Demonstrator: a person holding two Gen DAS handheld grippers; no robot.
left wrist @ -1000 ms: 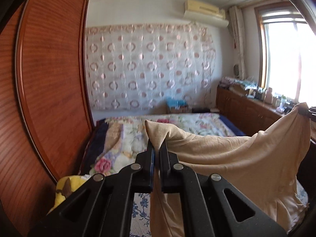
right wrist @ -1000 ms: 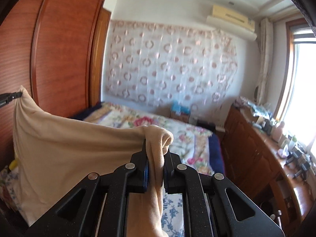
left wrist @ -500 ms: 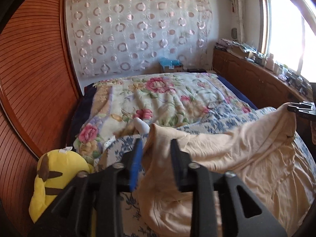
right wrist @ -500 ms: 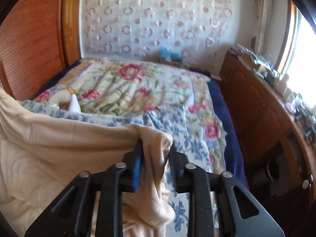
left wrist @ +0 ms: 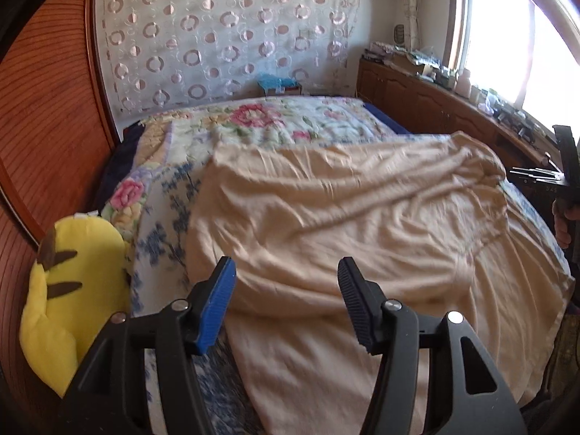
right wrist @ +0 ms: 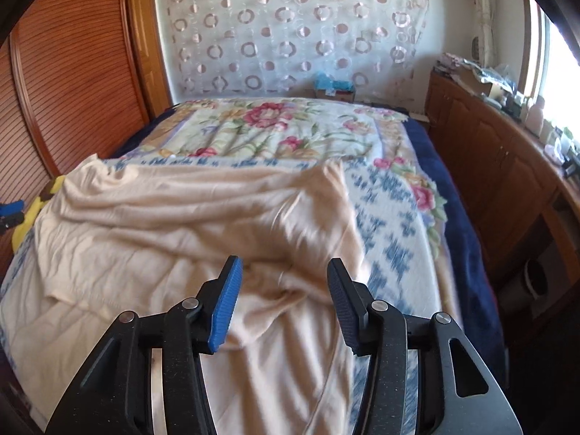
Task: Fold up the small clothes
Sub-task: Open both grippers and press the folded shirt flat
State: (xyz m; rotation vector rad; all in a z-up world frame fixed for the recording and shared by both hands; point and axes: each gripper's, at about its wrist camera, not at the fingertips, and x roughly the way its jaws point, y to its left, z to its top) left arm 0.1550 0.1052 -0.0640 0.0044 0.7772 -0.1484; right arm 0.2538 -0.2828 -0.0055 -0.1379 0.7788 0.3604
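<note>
A cream-coloured garment point(left wrist: 344, 217) lies spread and wrinkled on the flowered bedspread point(left wrist: 275, 123). It also shows in the right wrist view point(right wrist: 188, 224), with its far half folded over the near half. My left gripper point(left wrist: 286, 290) is open and empty, just above the garment's near left part. My right gripper point(right wrist: 282, 290) is open and empty above the garment's near right part. The right gripper also shows at the right edge of the left wrist view point(left wrist: 543, 174). The garment's near edge is hidden behind the gripper bodies.
A yellow plush toy point(left wrist: 72, 290) lies at the bed's left side by the wooden wardrobe point(left wrist: 43, 127). A wooden cabinet point(right wrist: 507, 166) with clutter on top runs along the right under the window. A patterned curtain point(right wrist: 290, 29) hangs behind the bed.
Both grippers held the garment up by its corners, brought it down onto the bed, and opened. The cloth has dropped from the jaws and now lies on the bedspread.
</note>
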